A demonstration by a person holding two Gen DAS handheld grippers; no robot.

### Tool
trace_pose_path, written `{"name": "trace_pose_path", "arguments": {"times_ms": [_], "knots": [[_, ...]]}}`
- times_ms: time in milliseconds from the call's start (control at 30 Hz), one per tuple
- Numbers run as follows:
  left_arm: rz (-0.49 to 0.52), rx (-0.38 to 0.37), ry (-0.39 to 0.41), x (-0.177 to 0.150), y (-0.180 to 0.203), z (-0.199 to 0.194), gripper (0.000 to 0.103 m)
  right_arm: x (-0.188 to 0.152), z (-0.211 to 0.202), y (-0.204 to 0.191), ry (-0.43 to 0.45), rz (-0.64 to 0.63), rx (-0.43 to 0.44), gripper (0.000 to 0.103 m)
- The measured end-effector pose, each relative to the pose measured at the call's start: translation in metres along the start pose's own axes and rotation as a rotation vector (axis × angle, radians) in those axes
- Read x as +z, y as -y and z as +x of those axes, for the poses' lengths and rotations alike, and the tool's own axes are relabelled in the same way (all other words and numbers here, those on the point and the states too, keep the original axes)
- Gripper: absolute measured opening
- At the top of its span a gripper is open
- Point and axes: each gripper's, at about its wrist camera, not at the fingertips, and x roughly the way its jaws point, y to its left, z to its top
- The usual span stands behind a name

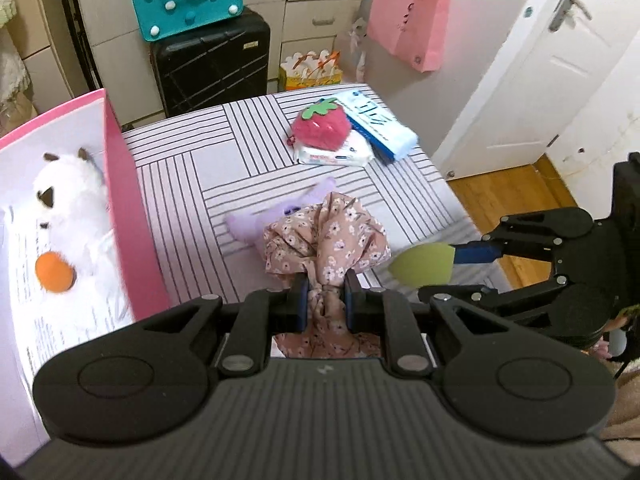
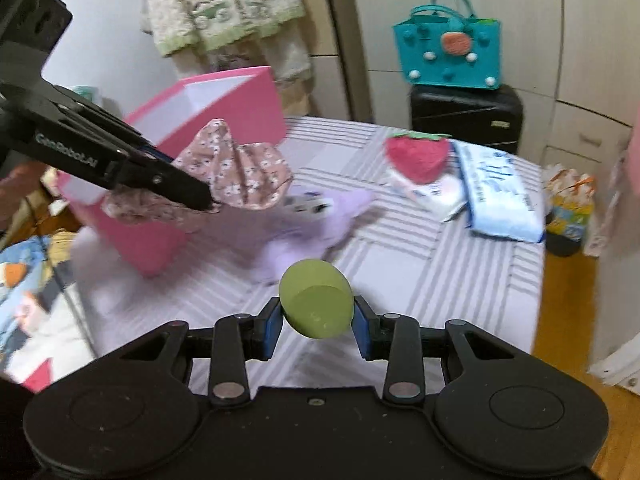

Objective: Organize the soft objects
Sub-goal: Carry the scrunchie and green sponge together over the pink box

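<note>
Above the striped bedcover (image 1: 224,148), the left gripper (image 1: 325,294) pinches a bunched pink floral cloth (image 1: 326,236) clear of the bed, apparently bound for the open pink box (image 1: 128,216) beside it, while the right gripper (image 2: 318,320) clamps a green egg-shaped sponge (image 2: 316,300).

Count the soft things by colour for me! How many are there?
Pink: 2, strawberry plush and floral cloth in the left claw
Purple: 1, purple plush
White: 1, white plush
Green: 1, green sponge in the right claw
Orange: 1, orange ball
Total: 6
</note>
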Motion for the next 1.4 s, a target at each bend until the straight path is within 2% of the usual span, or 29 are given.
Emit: {"name": "trace_pose_path", "arguments": {"times_ms": [300,667,800,867,967,1033,1133,1233,1300,1400], "knots": [[0.02,-0.003,0.068,-0.044,-0.002,-0.053,0.016,0.001,-0.027,-0.037,-0.015,0.008,0.128,0.042],[-0.016,0.016,0.129,-0.081,-0.023,-0.106,0.016,0.031,-0.03,-0.074,-0.023,-0.052,0.245,0.042],[-0.033,0.028,0.165,-0.086,-0.034,-0.121,0.017,0.045,-0.027,-0.091,0.011,-0.128,0.237,0.042],[-0.072,0.031,0.181,-0.089,-0.045,-0.124,0.017,0.054,-0.022,-0.097,0.039,-0.161,0.22,0.042],[-0.135,0.042,0.196,-0.095,-0.066,-0.128,0.017,0.068,-0.014,-0.102,0.052,-0.17,0.249,0.042],[-0.173,0.06,0.208,-0.099,-0.082,-0.132,0.017,0.077,-0.008,-0.108,0.061,-0.186,0.259,0.042],[-0.205,0.087,0.225,-0.1,-0.101,-0.138,0.017,0.084,-0.003,-0.12,0.092,-0.247,0.213,0.042],[-0.2,0.151,0.253,-0.098,-0.117,-0.14,0.017,0.094,0.006,-0.131,0.109,-0.299,0.194,0.042],[-0.194,0.188,0.251,-0.095,-0.128,-0.136,0.018,0.099,0.011,-0.135,0.115,-0.327,0.192,0.042],[-0.224,0.187,0.226,-0.09,-0.149,-0.125,0.018,0.11,0.022,-0.144,0.118,-0.37,0.191,0.042]]}}
